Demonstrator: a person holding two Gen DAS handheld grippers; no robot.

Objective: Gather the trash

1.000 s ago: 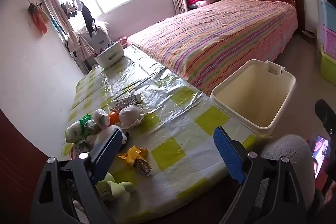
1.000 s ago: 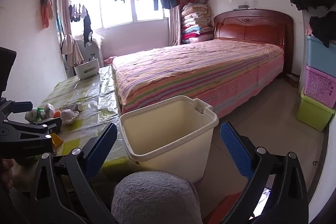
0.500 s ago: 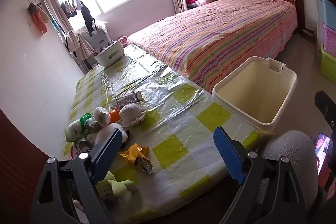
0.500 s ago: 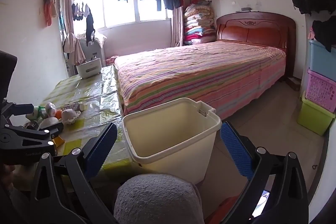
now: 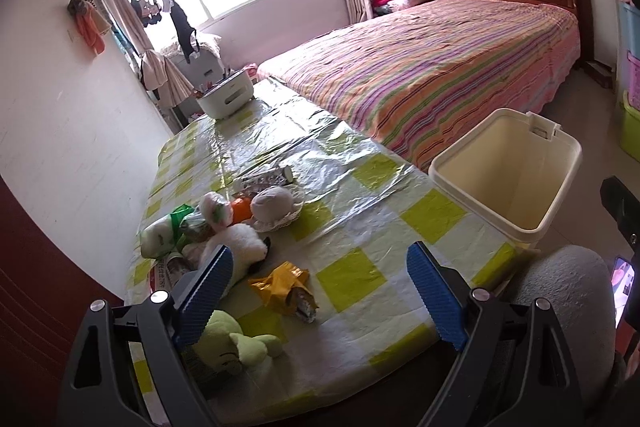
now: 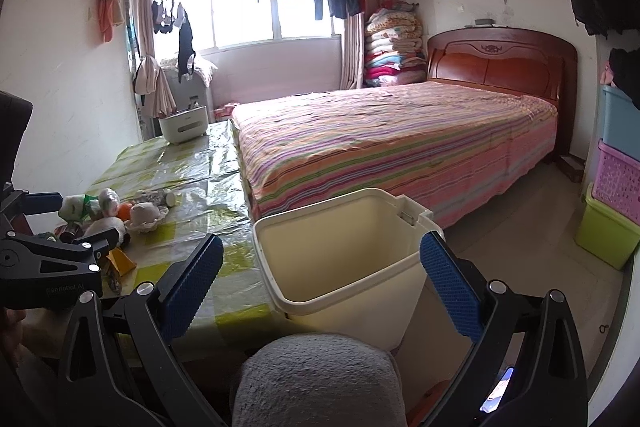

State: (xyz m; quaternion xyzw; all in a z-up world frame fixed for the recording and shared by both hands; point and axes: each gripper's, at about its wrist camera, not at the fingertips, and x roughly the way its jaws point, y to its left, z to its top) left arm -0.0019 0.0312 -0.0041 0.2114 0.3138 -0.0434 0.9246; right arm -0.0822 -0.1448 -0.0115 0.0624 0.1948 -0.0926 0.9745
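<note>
Both tongs hang spread and empty: the left tongs (image 5: 320, 291) over the near edge of the surface (image 5: 360, 219), the right tongs (image 6: 320, 287) above the empty bin (image 6: 344, 267) beside it. A yellow wrapper (image 5: 282, 287) lies between the left fingers, its print unreadable. The trash heap (image 5: 216, 223) behind is partly hidden.

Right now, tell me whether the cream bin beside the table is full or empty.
Empty as far as visible: the cream bin stands upright and lidless, its inner walls bare in both views; no trash shows inside.
</note>
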